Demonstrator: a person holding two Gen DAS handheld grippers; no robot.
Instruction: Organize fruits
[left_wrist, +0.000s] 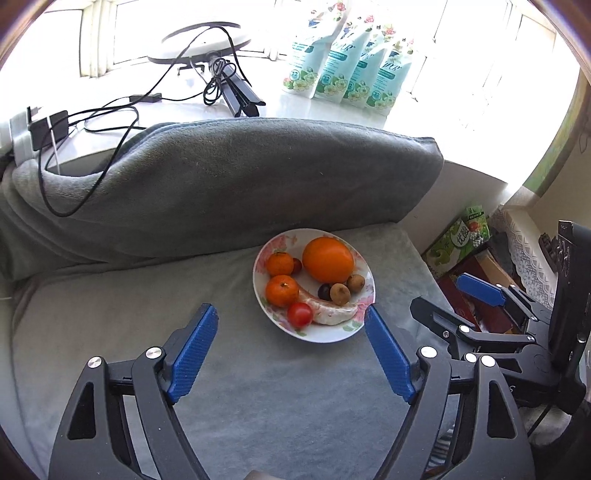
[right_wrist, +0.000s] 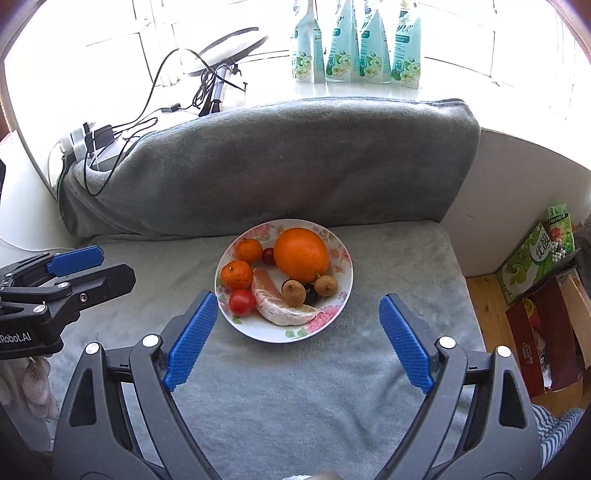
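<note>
A flowered white plate (left_wrist: 354, 330) (right_wrist: 258, 332) sits on a grey blanket. It holds a big orange (left_wrist: 328, 259) (right_wrist: 301, 254), two tangerines (left_wrist: 282, 290) (right_wrist: 236, 274), a cherry tomato (left_wrist: 300, 314) (right_wrist: 242, 302), a pomelo segment (left_wrist: 332, 314) (right_wrist: 280, 308), two brown longans (left_wrist: 340, 293) (right_wrist: 294, 292) and small dark fruits. My left gripper (left_wrist: 291, 314) is open and empty, just in front of the plate. My right gripper (right_wrist: 297, 304) is open and empty, also in front of it. Each gripper shows in the other's view: the right one (left_wrist: 454, 299), the left one (right_wrist: 99, 264).
A grey cushion (left_wrist: 221, 184) (right_wrist: 277, 166) stands behind the plate. Cables and a ring lamp (left_wrist: 199, 40) lie on the sill, with several teal refill pouches (left_wrist: 351, 66) (right_wrist: 354, 48). Cartons and boxes (right_wrist: 535, 266) sit on the floor at the right.
</note>
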